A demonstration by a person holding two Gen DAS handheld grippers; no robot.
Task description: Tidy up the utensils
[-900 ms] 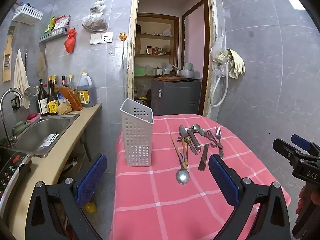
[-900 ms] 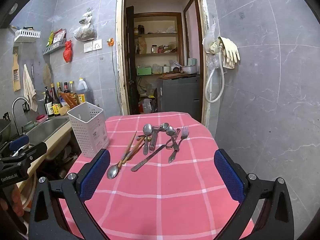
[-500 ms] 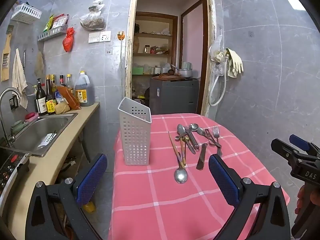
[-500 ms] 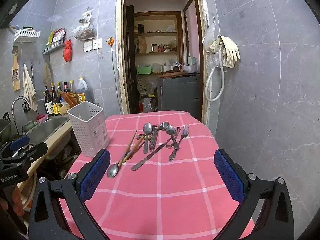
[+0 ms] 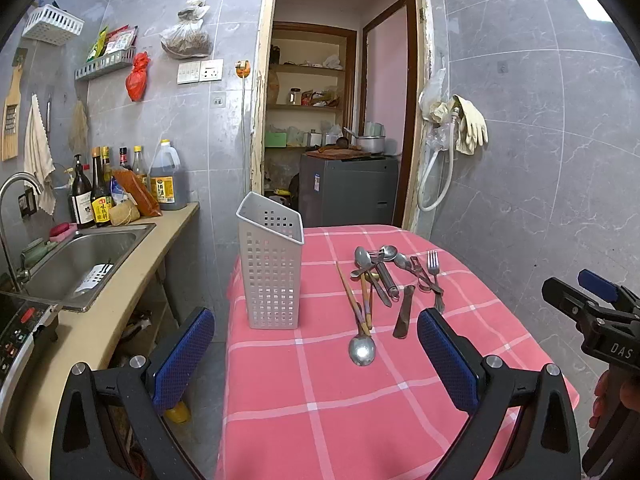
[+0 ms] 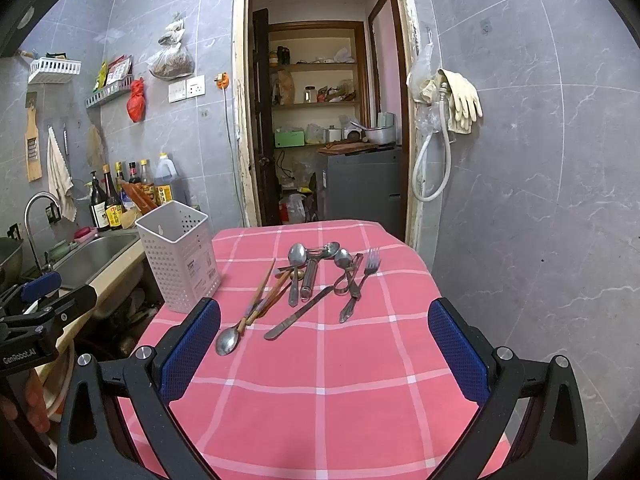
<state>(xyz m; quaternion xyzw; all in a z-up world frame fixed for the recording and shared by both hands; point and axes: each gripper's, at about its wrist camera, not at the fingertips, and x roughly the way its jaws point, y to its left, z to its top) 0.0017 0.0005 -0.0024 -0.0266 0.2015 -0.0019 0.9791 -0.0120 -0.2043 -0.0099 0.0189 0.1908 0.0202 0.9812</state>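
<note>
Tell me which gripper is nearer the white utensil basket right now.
Left. The left gripper hangs open just short of the white utensil basket, roughly in line with it. The right gripper, also open, faces the loose cutlery, with the basket off to its left.

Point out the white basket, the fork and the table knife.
basket [image 6: 180,258]: right wrist view, front perforated wall.
fork [image 6: 360,286]: right wrist view, middle of the handle.
knife [image 6: 298,314]: right wrist view, middle of the blade.
</note>
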